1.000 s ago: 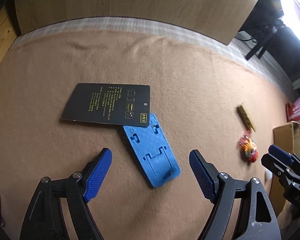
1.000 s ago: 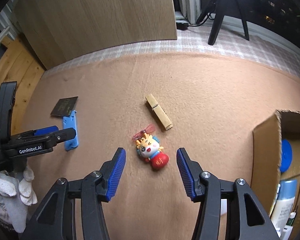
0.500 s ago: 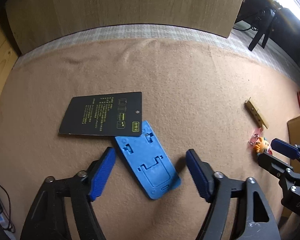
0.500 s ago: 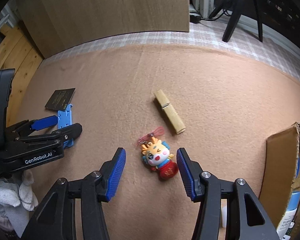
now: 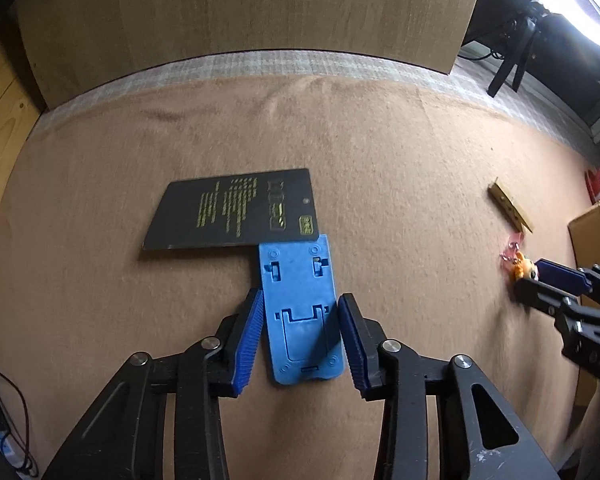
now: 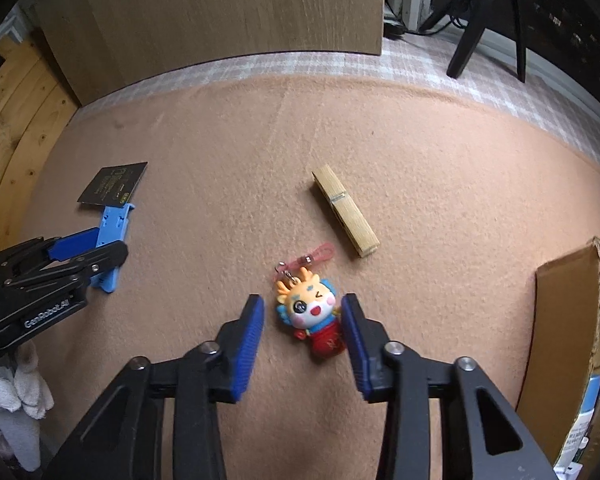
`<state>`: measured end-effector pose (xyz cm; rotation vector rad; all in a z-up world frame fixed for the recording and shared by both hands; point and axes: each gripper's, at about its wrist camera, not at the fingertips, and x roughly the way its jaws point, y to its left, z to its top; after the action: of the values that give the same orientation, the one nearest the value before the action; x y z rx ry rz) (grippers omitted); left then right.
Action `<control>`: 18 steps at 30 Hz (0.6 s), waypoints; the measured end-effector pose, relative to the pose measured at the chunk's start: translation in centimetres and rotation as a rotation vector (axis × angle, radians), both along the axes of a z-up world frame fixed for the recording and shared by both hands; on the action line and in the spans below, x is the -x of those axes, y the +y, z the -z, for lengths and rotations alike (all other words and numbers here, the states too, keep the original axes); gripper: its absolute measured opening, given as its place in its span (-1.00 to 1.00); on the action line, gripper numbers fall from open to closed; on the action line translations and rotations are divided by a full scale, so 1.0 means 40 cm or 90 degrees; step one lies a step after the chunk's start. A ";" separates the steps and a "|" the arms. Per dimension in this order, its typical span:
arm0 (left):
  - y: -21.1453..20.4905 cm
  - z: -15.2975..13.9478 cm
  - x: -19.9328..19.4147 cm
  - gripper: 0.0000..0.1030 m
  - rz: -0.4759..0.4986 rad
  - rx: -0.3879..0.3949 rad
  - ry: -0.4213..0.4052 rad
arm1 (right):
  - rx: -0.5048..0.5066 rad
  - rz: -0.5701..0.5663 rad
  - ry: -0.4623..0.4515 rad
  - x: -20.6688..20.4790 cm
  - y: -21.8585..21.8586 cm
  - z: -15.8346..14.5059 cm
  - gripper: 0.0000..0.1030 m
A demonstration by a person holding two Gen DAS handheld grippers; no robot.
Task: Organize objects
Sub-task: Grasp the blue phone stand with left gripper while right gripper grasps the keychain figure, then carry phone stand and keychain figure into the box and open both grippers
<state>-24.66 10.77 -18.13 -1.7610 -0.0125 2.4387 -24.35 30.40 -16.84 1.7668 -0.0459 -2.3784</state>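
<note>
A blue plastic phone stand lies flat on the tan cloth, its far end under the corner of a black card. My left gripper straddles the stand, both pads close to or touching its long edges. A cartoon dragon keychain with a pink clip lies between the fingers of my right gripper, with a gap at the left pad and the right pad near its red base. A wooden clothespin lies beyond it. The stand and card show at left in the right wrist view.
An open cardboard box with bottles inside stands at the right edge. A wooden panel rises behind the cloth. A black tripod stands at the back right. A white glove shows at lower left.
Both grippers have moved forward and narrowed: the left one now flanks the blue stand, which has turned straight between the pads, and the right one now flanks the keychain.
</note>
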 end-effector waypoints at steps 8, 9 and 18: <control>-0.039 -0.006 -0.101 -0.22 0.003 -0.033 0.006 | 0.049 0.042 0.015 -0.081 0.030 0.000 -0.48; -0.047 -0.006 -0.120 -0.22 0.001 -0.042 0.007 | 0.060 0.052 0.020 -0.101 0.034 0.001 -0.48; -0.009 -0.054 -0.236 -0.22 0.039 -0.073 0.028 | 0.121 0.126 0.074 -0.285 0.103 -0.062 -0.50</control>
<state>-15.21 10.42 -15.96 -1.6358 -0.0918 2.3821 -12.96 34.52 -14.36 1.6018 -0.4349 -2.5091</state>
